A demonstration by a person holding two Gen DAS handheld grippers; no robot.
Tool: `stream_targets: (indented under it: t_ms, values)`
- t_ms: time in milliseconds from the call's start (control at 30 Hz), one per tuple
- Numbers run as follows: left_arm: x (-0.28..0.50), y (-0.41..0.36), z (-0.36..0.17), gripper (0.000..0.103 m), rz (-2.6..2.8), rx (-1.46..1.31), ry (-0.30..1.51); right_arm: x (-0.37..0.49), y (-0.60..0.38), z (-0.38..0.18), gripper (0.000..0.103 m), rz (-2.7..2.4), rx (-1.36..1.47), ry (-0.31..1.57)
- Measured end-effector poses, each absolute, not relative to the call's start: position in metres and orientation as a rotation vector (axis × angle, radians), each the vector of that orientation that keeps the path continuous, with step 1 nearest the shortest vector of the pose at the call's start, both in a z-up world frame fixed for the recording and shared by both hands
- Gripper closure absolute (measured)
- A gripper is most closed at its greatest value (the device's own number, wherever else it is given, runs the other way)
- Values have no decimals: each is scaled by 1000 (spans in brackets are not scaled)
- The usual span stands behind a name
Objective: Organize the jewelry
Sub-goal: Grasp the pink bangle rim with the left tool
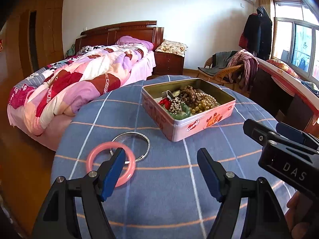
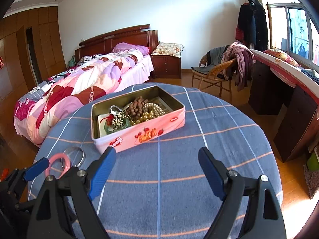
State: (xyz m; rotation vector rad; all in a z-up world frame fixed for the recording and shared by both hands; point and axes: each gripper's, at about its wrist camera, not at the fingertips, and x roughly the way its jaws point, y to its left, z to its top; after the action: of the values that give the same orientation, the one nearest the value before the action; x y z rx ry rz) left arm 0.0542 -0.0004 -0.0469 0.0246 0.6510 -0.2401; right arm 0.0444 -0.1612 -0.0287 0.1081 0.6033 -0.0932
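"DAS" read white on the right tool (image 1: 287, 139). Both tools, left tool (image 1: 159, 171) included, stood released over the blue checked bench (image 1: 163, 199); a bed (image 1: 79, 75) lay beyond.

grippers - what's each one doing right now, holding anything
Left gripper: open, fingers spread, holding nothing; the pink bangle lies by its left finger.
Right gripper: open, holding nothing, above the cloth short of the pink tin.

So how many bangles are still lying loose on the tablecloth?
2: a pink bangle and a silver bangle, overlapping, left of the tin. More may be hidden inside it.
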Motion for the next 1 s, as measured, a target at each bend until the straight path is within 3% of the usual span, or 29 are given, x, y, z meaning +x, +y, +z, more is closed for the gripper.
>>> stream_targets:
  t_ms: [433, 567, 800, 933, 1000]
  values:
    - [47, 61, -58, 29, -199, 8, 712, 43, -143, -45, 16, -10, 107, 676]
    - [62, 79, -64, 29, -164, -19, 754, 45, -131, -50, 29, 61, 112, 711]
    - [104, 87, -83, 29, -79, 33, 859, 49, -117, -54, 30, 93, 95, 732]
    - [112, 79, -88, 40, -39, 116, 857, 50, -118, -55, 30, 84, 97, 737]
    - [114, 71, -90, 54, -38, 168, 846, 52, -118, -56, 30, 88, 108, 744]
